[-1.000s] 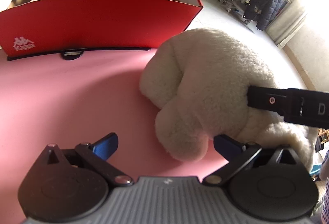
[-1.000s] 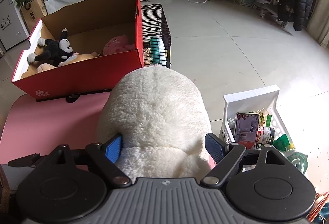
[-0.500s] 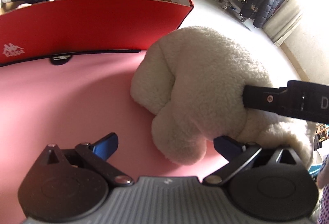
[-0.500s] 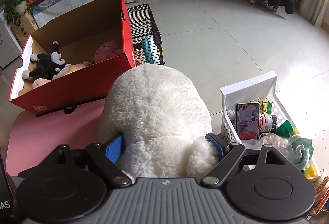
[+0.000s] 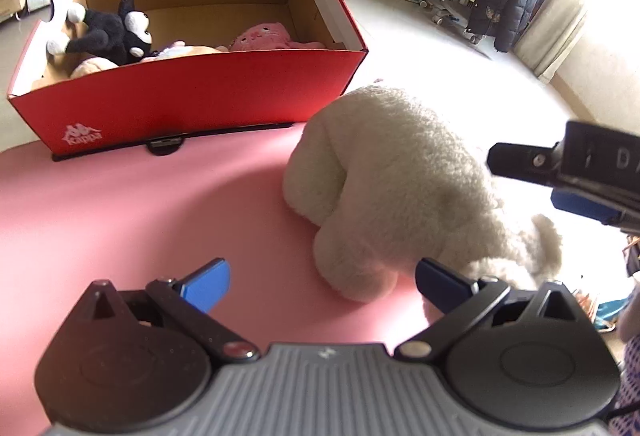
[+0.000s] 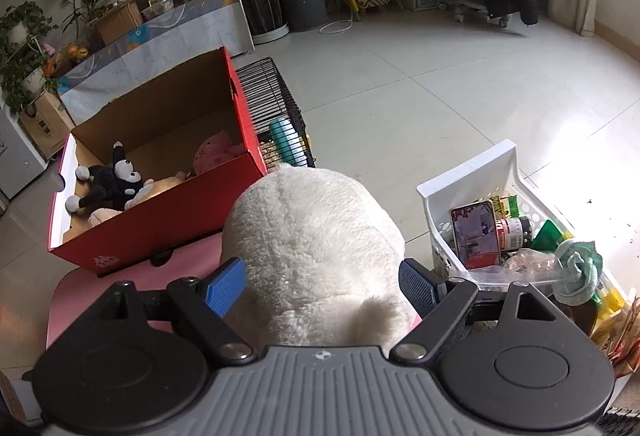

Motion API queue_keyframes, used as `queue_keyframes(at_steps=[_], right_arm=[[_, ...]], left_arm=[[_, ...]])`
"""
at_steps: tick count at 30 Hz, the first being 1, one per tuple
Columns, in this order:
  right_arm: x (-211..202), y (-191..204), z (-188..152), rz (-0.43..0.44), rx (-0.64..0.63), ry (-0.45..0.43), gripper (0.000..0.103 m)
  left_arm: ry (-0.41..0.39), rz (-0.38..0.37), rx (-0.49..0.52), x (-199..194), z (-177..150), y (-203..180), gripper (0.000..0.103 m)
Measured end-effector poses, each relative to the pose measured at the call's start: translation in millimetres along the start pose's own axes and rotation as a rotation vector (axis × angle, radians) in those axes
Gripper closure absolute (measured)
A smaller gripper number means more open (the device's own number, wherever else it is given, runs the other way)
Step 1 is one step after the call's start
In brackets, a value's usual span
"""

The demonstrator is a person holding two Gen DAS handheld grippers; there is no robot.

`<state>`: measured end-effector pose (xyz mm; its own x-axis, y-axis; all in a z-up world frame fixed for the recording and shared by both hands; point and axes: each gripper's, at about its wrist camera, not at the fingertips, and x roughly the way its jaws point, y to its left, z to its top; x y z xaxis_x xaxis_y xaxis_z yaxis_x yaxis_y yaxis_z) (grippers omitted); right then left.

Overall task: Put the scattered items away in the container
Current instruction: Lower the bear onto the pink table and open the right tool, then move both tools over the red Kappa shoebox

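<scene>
Both grippers have pulled back; white plush toy's [image 6: 316, 240] face stays hidden.

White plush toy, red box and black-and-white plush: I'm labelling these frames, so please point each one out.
White plush toy [image 6: 316, 244]: right wrist view, middle of its fleecy back.
Red box [image 5: 192, 95]: left wrist view, near red wall.
Black-and-white plush [image 5: 108, 33]: left wrist view, dark body.
</scene>
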<state>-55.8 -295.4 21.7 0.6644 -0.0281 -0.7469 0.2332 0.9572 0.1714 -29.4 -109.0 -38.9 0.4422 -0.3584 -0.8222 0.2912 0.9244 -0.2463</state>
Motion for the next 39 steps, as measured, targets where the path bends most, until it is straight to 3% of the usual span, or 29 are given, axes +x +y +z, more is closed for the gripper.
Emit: queue_keyframes(at_steps=[10, 26, 39], right_arm=[[-25.6, 15.3, -18.9, 0.04, -0.02, -0.028, 0.02], [-40.1, 50.2, -36.4, 0.101, -0.084, -0.01, 0.02], [-30.4, 93.1, -46.9, 0.166, -0.12, 0.029, 0.02]], left_arm=[[0.013, 0.079, 0.065, -23.7, -22.3, 8.1, 0.0], [-0.014, 0.186, 0.057, -55.5, -39.8, 30.2, 0.0], [-0.025, 0.234, -0.048, -72.7, -40.2, 74.6, 0.0]])
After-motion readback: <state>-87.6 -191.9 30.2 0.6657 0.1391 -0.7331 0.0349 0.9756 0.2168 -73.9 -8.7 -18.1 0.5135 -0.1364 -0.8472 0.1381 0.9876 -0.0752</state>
